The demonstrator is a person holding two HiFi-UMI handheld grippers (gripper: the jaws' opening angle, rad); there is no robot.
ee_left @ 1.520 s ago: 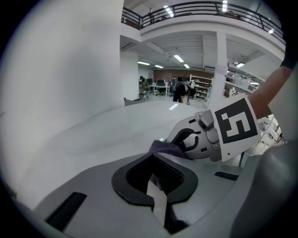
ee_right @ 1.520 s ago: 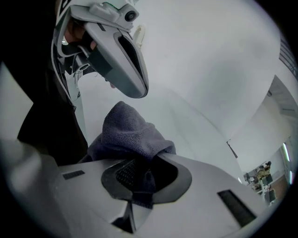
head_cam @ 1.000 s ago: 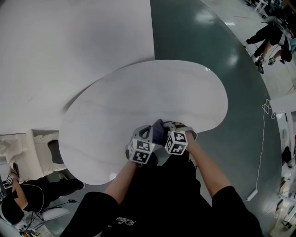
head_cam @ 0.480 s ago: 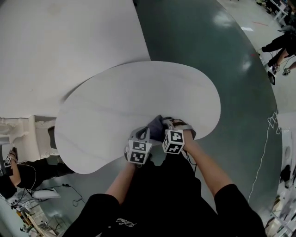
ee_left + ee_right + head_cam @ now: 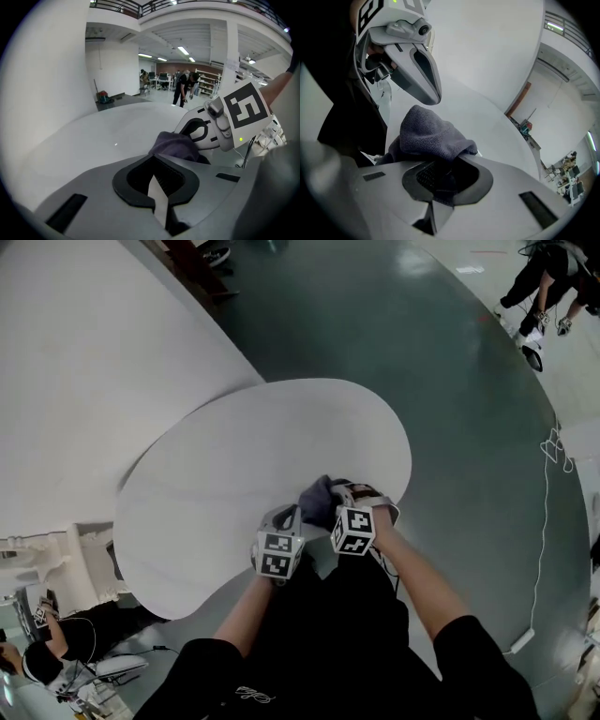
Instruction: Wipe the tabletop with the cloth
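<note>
Our right gripper point(image 5: 447, 176) has its jaws drawn in on a fold of the grey cloth point(image 5: 433, 136). The rest of the cloth bulges out past the tips in a rounded bunch. In the head view that bunch sits on the tabletop point(image 5: 253, 456) right at its near edge, in front of our body.

Our left gripper point(image 5: 157, 180) is just beside the right one, also at the tabletop's near edge. Its jaws are closed down to a thin slit with nothing between them. The cloth lies just beyond their tips, and we cannot tell whether they touch it.

We judge the wiping has hardly covered the tabletop, since most of the white surface stretches away from the near edge with nothing on it.

Several things could go wrong from here:
- The grip looks to be on a fold only, so a firm push across the tabletop could drag the cloth out of the jaws.
- A bunched cloth wipes only a narrow strip, so we may leave the tabletop patchy.
- So close to the near edge, a backward stroke could carry the cloth off the tabletop and onto the floor point(image 5: 469, 427).
- The two grippers are so close together that they could knock each other at the tabletop's edge.
- If we press too low, a hard jaw tip could scrape the surface.
</note>
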